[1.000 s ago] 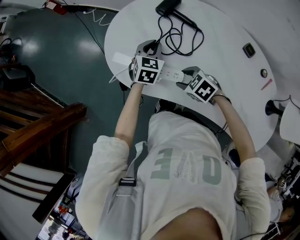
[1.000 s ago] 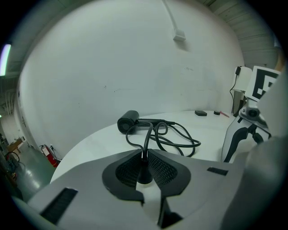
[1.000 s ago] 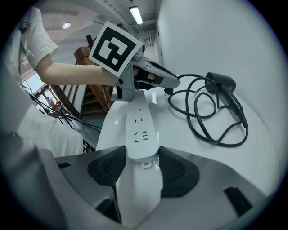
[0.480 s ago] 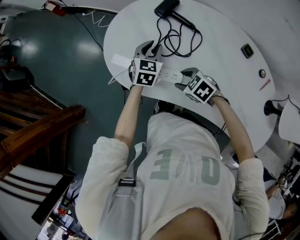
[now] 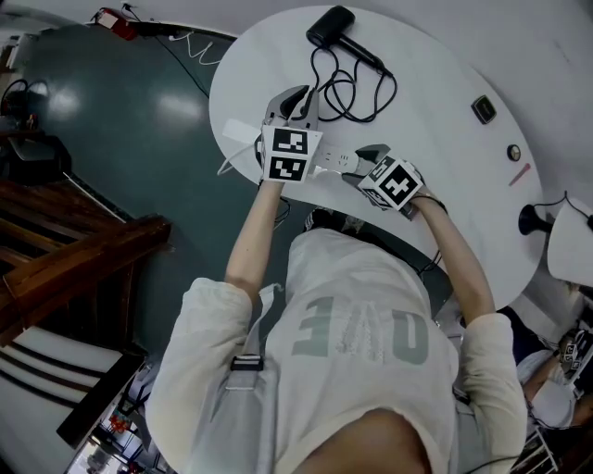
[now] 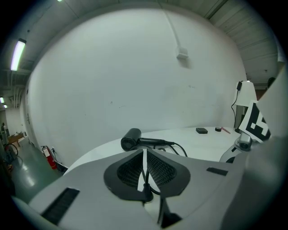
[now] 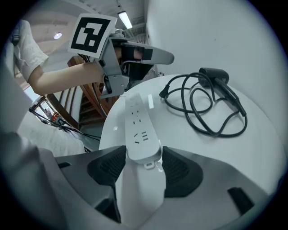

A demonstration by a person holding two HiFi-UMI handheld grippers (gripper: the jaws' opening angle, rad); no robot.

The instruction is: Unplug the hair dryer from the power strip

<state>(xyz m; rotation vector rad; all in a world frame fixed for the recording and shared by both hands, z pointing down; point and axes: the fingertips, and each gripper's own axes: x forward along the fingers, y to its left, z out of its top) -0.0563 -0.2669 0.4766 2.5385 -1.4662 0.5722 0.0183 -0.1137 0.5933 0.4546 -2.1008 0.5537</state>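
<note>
The black hair dryer (image 5: 331, 25) lies at the far side of the round white table (image 5: 445, 111), its cord (image 5: 357, 88) coiled nearer me. The white power strip (image 5: 329, 159) has empty sockets (image 7: 138, 121). The cord's plug (image 7: 163, 93) is out of the strip, beside its far part. My right gripper (image 7: 144, 155) is shut on the strip's near end. My left gripper (image 5: 295, 94) hovers above the plug. Its jaws are closing to a thin slit (image 6: 144, 155), and the cord (image 6: 145, 179) shows through it.
A small dark box (image 5: 482, 109), a round cap (image 5: 513, 152) and a red pen (image 5: 521, 174) lie on the table's right side. A white lamp (image 5: 565, 243) stands at its right edge. Wooden stairs (image 5: 65, 268) are off to the left, over a dark floor.
My left gripper has risen a little above the strip's far part. The right gripper has kept its hold on the strip's near end.
</note>
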